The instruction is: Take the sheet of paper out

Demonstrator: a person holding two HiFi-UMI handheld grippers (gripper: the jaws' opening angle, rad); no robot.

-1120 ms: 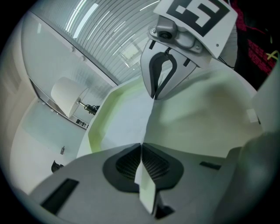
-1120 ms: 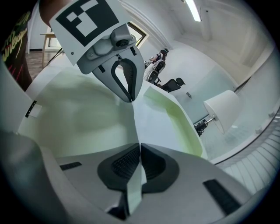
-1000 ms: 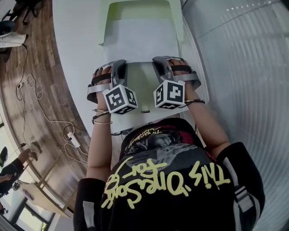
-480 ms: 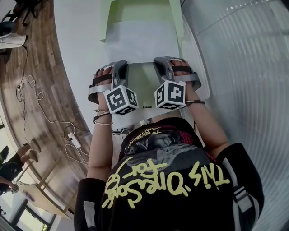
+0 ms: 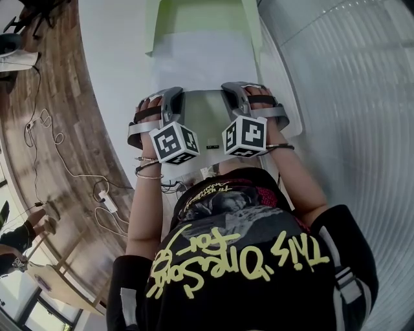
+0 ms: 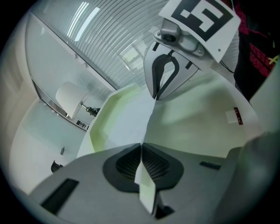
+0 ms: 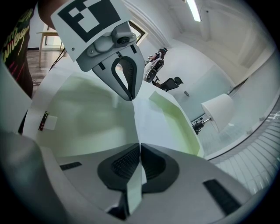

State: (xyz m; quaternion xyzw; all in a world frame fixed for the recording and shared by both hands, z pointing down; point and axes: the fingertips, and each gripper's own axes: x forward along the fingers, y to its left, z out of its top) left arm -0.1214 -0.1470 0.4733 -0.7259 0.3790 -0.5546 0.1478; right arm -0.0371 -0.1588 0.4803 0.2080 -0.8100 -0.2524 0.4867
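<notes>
A white sheet of paper (image 5: 197,61) lies in an open pale green folder (image 5: 200,14) on the white table. Both grippers pinch the sheet's near edge. My left gripper (image 5: 173,94) is shut on its left part, and the thin paper shows between the dark pads (image 6: 141,146). My right gripper (image 5: 230,89) is shut on its right part (image 7: 140,146). Each gripper view shows the other gripper, the right gripper (image 6: 156,94) and the left gripper (image 7: 131,96), holding the same edge. A pale green panel (image 5: 204,119) with a small label (image 6: 234,116) lies under the grippers, towards the person.
The white table (image 5: 113,58) curves along a wooden floor (image 5: 39,97) with cables on the left. A ribbed translucent wall (image 5: 349,77) stands close on the right. A white lamp (image 7: 217,111) and chairs are far off.
Both grippers have drawn a little towards the person with the sheet's edge still pinched. Their grip looks the same.
</notes>
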